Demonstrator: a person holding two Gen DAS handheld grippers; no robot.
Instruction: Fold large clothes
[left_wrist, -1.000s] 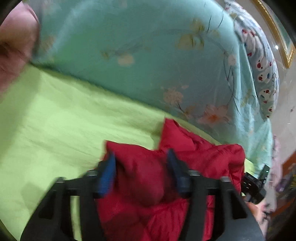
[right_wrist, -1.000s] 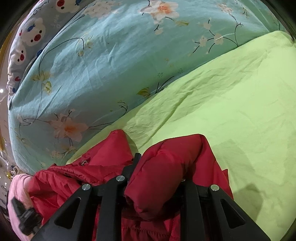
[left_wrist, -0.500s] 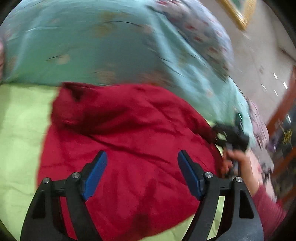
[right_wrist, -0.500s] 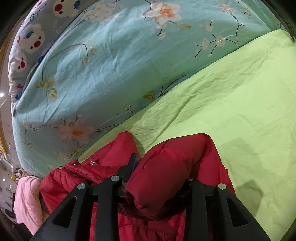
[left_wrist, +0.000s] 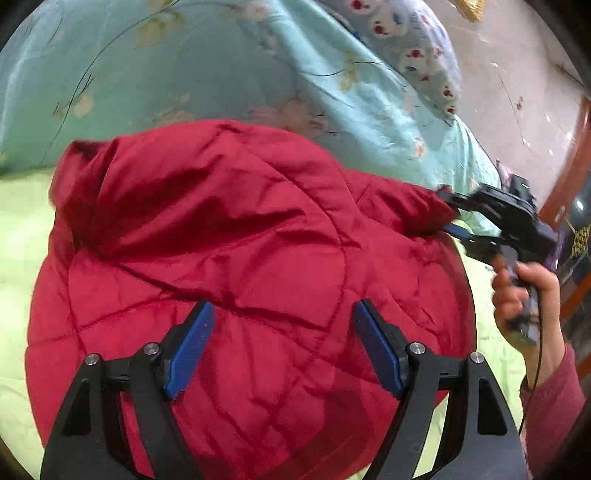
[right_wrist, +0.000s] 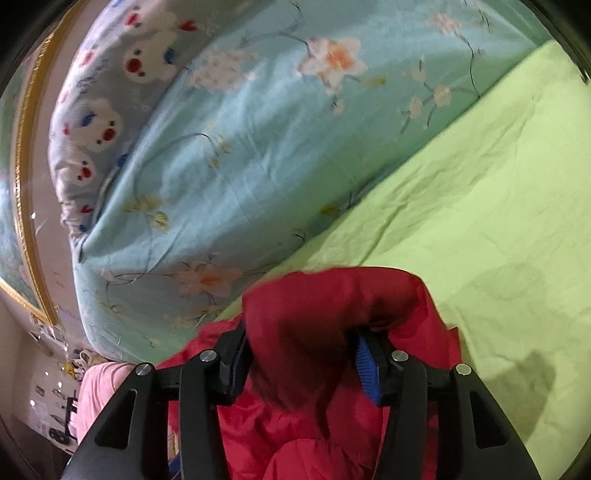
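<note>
A red quilted padded jacket (left_wrist: 236, 258) lies spread on the lime-green bed sheet (left_wrist: 22, 229). My left gripper (left_wrist: 284, 347) hovers over its middle, jaws wide apart, holding nothing. My right gripper (right_wrist: 301, 354) is shut on a thick bunch of the red jacket (right_wrist: 325, 317) and holds it up off the sheet. It also shows in the left wrist view (left_wrist: 454, 214), gripping the jacket's right corner, with a hand (left_wrist: 528, 291) on its handle.
A light blue floral duvet (right_wrist: 258, 155) is piled along the far side of the green sheet (right_wrist: 480, 221). A bear-print pillow (right_wrist: 99, 122) lies behind it. A pink garment (right_wrist: 99, 391) and room clutter sit past the bed edge.
My left gripper let go of the jacket fold, opened wide and swung over the spread jacket. My right gripper kept its hold and lifted the bunch slightly.
</note>
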